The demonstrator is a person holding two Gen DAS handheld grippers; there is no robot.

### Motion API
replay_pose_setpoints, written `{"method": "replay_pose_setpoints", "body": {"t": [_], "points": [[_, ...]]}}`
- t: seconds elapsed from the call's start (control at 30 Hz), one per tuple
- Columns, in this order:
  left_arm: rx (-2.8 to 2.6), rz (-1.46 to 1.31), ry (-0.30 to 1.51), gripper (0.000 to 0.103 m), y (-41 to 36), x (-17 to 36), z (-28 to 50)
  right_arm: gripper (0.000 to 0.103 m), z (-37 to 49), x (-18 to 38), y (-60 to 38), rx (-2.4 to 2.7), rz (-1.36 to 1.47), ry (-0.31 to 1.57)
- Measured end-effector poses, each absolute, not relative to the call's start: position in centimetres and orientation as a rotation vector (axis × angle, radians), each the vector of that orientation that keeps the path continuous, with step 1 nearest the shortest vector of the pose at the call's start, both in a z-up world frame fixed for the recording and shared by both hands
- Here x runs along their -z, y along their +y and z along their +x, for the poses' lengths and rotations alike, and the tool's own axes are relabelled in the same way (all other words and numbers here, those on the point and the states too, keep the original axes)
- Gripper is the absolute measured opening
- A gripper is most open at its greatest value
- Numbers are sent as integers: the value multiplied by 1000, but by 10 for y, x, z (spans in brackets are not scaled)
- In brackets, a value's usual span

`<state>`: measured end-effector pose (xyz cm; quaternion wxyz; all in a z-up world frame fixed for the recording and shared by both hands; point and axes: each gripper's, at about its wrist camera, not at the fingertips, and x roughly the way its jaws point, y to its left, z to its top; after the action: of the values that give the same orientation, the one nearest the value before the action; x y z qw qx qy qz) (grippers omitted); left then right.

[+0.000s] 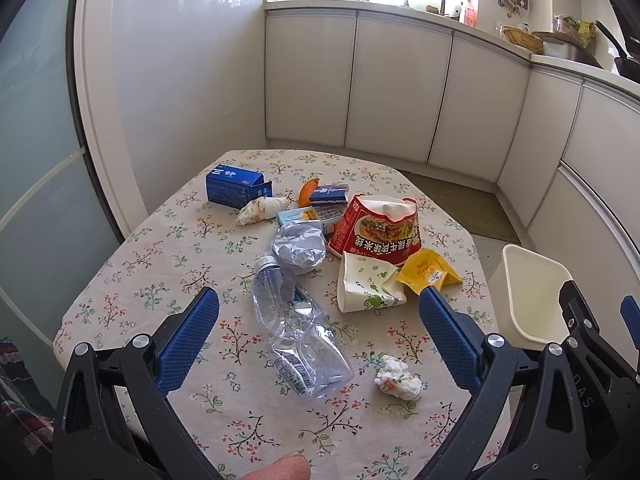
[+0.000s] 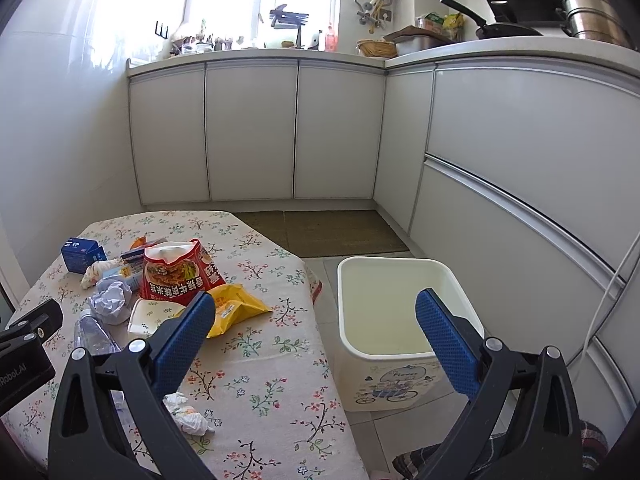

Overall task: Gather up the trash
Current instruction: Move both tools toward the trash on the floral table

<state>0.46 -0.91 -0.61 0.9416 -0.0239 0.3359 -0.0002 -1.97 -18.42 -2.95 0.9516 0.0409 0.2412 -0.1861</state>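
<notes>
Bin [image 2: 384,316] sat empty on the floor, just beside the counter [image 1: 160,248] edge; nothing collected yet. All trash still on the counter: red bag [image 1: 376,224], crushed bottle [image 1: 296,328], paper cup [image 1: 364,284], yellow wrapper [image 1: 428,272], blue box [image 1: 234,186], tissue wad [image 1: 398,378]. Left gripper [image 1: 318,338] and right gripper [image 2: 316,346] both had fingers wide apart, holding nothing. Near counter edge was clear, open path to bin.

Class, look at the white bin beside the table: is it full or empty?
Empty, as far as visible: the white bin shows bare inner walls, with no trash visible inside.
</notes>
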Motion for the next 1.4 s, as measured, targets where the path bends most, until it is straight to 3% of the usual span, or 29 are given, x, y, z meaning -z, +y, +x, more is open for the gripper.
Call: {"method": "replay_pose_setpoints", "body": {"t": [1.4], "points": [[-1,-66,691,96,-4,11,8,98,-19,32,-184,361,95,501]]}}
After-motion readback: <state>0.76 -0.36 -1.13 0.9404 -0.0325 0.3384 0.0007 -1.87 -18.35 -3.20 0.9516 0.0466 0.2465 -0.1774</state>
